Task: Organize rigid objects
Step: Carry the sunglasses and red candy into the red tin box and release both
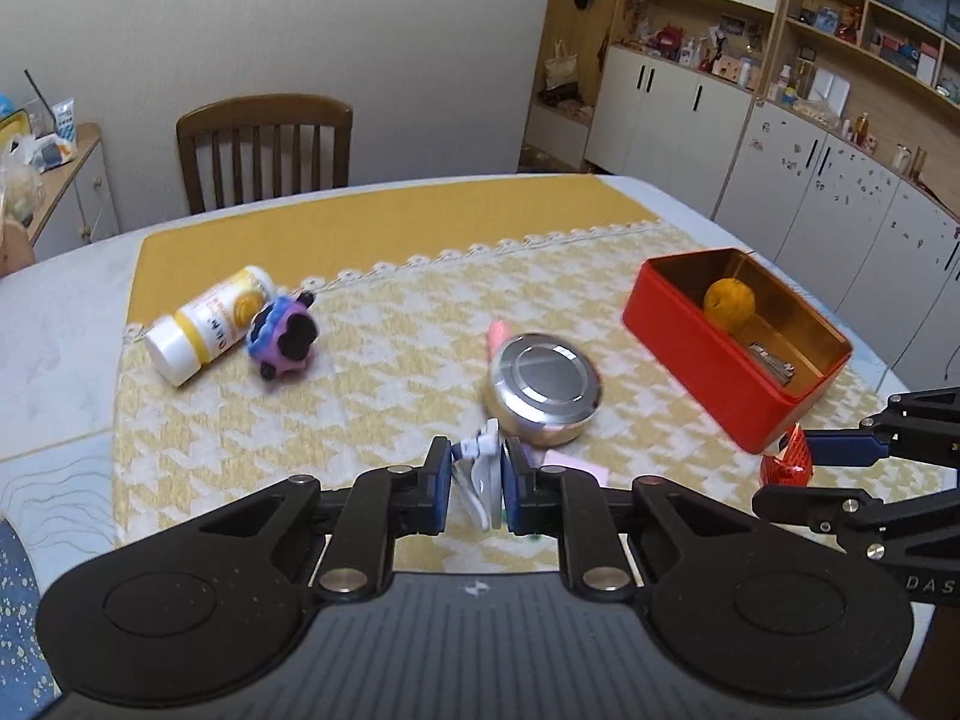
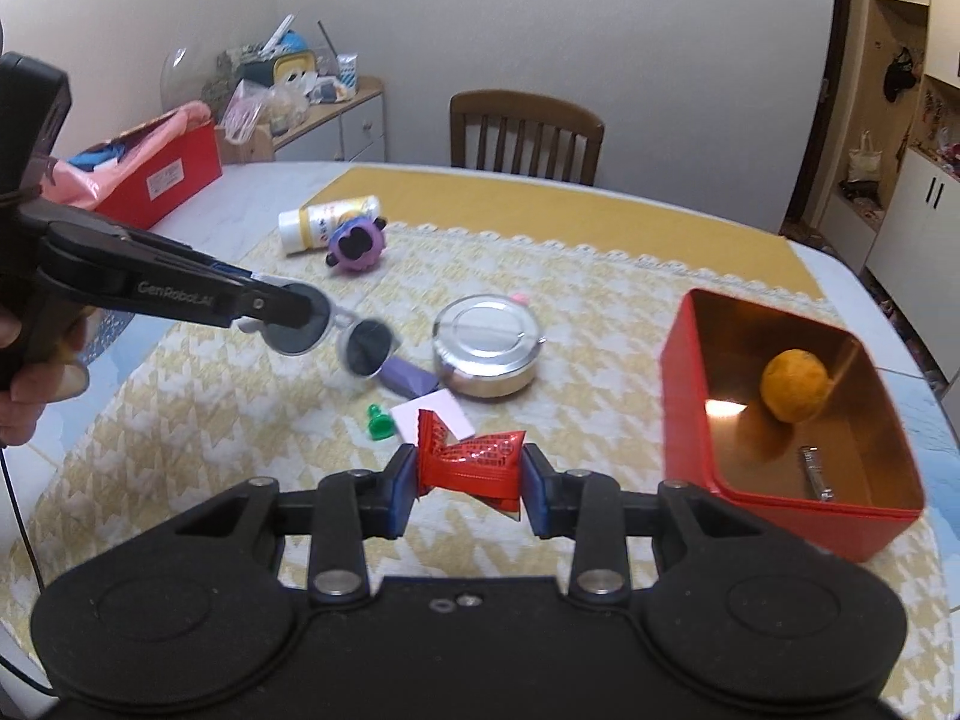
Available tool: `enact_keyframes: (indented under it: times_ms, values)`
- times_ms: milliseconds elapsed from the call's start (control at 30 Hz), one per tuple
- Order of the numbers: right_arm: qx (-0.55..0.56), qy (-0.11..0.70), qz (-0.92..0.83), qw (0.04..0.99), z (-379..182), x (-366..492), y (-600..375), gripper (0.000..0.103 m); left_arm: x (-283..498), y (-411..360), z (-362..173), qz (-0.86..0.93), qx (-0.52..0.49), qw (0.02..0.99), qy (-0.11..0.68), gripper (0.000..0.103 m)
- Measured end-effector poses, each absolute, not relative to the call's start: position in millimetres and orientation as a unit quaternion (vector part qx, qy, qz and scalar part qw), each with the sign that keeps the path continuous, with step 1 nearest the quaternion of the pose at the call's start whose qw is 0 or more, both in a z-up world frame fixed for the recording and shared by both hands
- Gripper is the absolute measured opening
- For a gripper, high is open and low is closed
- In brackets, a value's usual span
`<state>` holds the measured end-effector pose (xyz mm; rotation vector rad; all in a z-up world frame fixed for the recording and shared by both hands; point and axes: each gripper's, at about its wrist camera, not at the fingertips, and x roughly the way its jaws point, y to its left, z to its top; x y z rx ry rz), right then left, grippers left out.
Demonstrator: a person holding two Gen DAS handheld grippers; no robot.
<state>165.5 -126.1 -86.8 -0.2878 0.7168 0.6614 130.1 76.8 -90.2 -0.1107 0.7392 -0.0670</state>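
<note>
My left gripper (image 1: 474, 480) is shut on a pair of white-framed sunglasses (image 1: 480, 471), held above the table; the right wrist view shows them (image 2: 360, 348) hanging from its tip (image 2: 294, 312). My right gripper (image 2: 469, 474) is shut on a red foil snack packet (image 2: 471, 462), low over the cloth; it also shows in the left wrist view (image 1: 786, 462). An open red tin box (image 2: 690, 360) at the right holds an orange (image 2: 795, 385) and a metal nail clipper (image 2: 816, 474).
On the yellow-checked cloth lie a round silver tin (image 2: 487, 354), a purple block (image 2: 408, 375), a green piece (image 2: 379, 425), a pink card (image 2: 429, 417), a purple sheep toy (image 2: 355, 246) and a white-yellow bottle (image 2: 327, 222). A red carton (image 2: 162, 177) stands far left, a chair (image 2: 528, 135) behind.
</note>
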Motion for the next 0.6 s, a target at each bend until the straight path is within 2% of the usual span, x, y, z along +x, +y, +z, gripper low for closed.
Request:
enact_keyframes:
  times_ms: [600]
  values:
    - [-0.138, 0.301, 0.262, 0.907, -44, 185, -192, 0.034, 150, 7, -17, -0.113, -0.060, 0.946, 0.298, 0.016]
